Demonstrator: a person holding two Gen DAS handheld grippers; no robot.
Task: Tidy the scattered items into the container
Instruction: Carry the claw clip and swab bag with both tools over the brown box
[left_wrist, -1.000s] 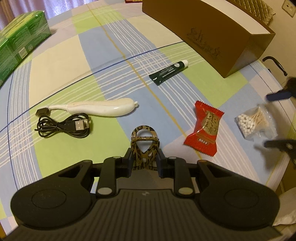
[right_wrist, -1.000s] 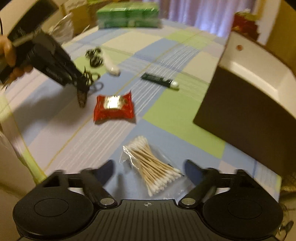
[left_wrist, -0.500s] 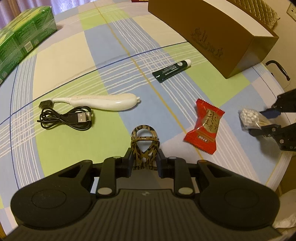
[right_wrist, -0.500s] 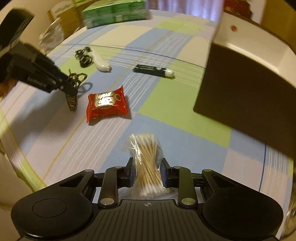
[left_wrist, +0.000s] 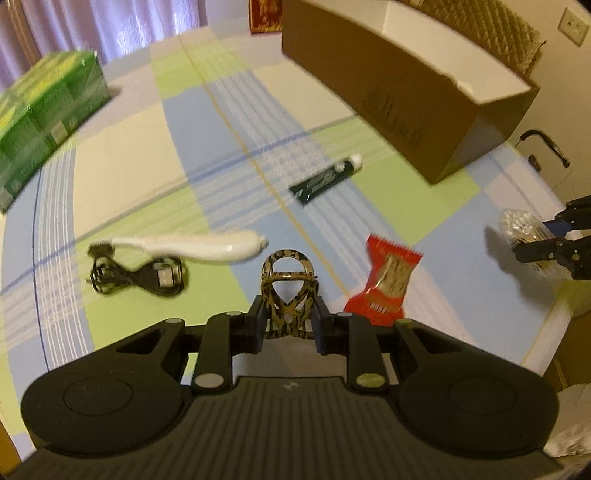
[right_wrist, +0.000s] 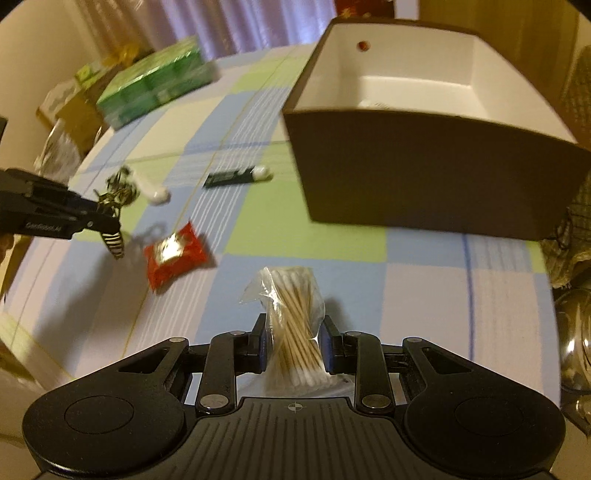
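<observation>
1. The right gripper (right_wrist: 294, 349) has its fingers pinching a small clear plastic bag of cotton swabs (right_wrist: 293, 325). The bag sits between the two fingers. Its sticks point straight ahead, the same way the fingers point.

2. The left gripper (left_wrist: 289, 321) has its fingers pinching a brown and black spotted plastic hair claw clip (left_wrist: 288, 295). The clip stands up between the fingers, with its round loop on top.

3. Both held things look lifted off the checked blue, green and cream tabletop (right_wrist: 424, 273).

4. The big brown cardboard box with white insides (right_wrist: 417, 96) is open on top. Seen from the right fingers, it is ahead and a bit to the right, and it is near. Seen from the left fingers, the same box (left_wrist: 402, 96) is far ahead and off to the right.

5. So the right hand is the closer one to the box. I think its next move is to go forward and up over the near brown wall, then let the bag drop in. The wall is tall, so the bag may bump it if it stays low.

6. More things lie on the tabletop ahead of the left fingers: a red shiny snack packet (left_wrist: 388, 280) just to the right, a dark green tube with a white cap (left_wrist: 325, 179) farther ahead, and a white curvy brush (left_wrist: 195, 247) and a coiled black USB cable (left_wrist: 140, 277) to the left.
</observation>
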